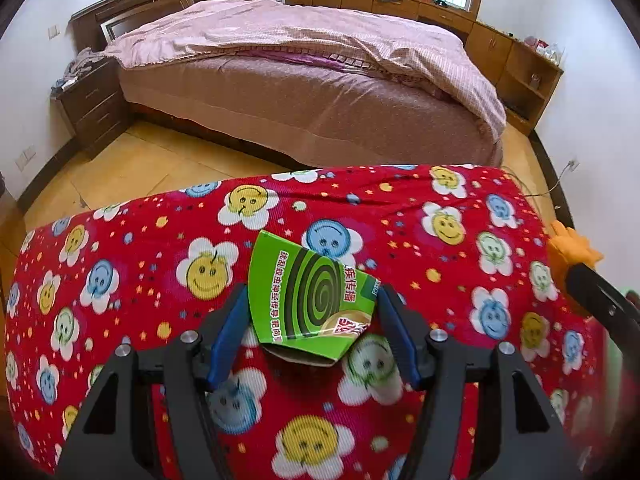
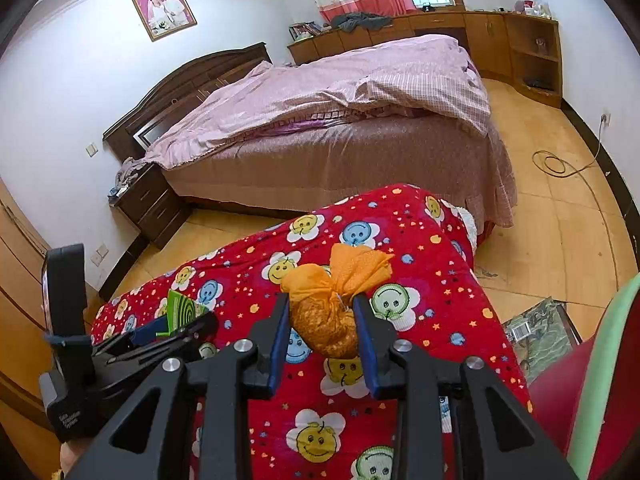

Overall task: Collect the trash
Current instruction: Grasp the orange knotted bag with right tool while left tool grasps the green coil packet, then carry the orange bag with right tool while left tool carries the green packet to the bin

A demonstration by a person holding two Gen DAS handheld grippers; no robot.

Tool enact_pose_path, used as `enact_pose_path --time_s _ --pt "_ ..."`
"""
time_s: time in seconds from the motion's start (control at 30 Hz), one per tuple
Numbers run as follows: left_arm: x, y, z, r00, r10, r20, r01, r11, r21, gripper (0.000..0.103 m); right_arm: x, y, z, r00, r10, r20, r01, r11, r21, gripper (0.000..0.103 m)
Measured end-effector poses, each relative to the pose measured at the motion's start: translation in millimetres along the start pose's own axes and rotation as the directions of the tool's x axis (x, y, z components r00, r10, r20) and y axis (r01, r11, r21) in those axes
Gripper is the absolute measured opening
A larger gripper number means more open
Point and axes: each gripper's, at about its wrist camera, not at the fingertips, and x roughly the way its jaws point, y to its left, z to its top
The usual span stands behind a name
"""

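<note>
My left gripper (image 1: pixel 312 300) is shut on a torn green mosquito-coil box (image 1: pixel 308 300), held between its blue pads just above the red smiley-flower blanket (image 1: pixel 160 240). The box also shows at the left of the right wrist view (image 2: pixel 182 310), with the left gripper (image 2: pixel 176 330) around it. My right gripper (image 2: pixel 322 300) is shut on a tied orange bag (image 2: pixel 326 312) of trash, its knotted top sticking up past the fingertips. The orange bag also shows at the right edge of the left wrist view (image 1: pixel 572 250).
The red blanket (image 2: pixel 420 240) covers a raised surface under both grippers. A large bed (image 1: pixel 320 92) with a pink quilt stands beyond, a dark nightstand (image 1: pixel 94 108) at its left, wooden cabinets (image 1: pixel 516 60) along the far wall. A cable (image 2: pixel 556 164) lies on the floor.
</note>
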Motion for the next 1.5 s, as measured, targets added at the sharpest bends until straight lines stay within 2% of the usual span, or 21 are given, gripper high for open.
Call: enact_pose_path --time_s 0.37,0.93,1.5 --pt "-68 1 -17 0.997 -0.038 0.073 0.042 0.997 -0.057 0.065 -37 12 -5 1.0 0.022 0.0 -0.022 0.999 -0.024 0.033" --pt "-163 -16 -65 0.978 -0.096 0.183 0.113 0.99 -0.082 0.065 -135 3 -39 0.998 0.027 0.056 -0.024 0.998 -0.05 0.034" --pt "-221 -24 -117 0.964 -0.128 0.235 0.154 0.983 -0.097 0.065 -220 -16 -80 0.991 0.039 0.126 -0.032 0.998 -0.056 0.034"
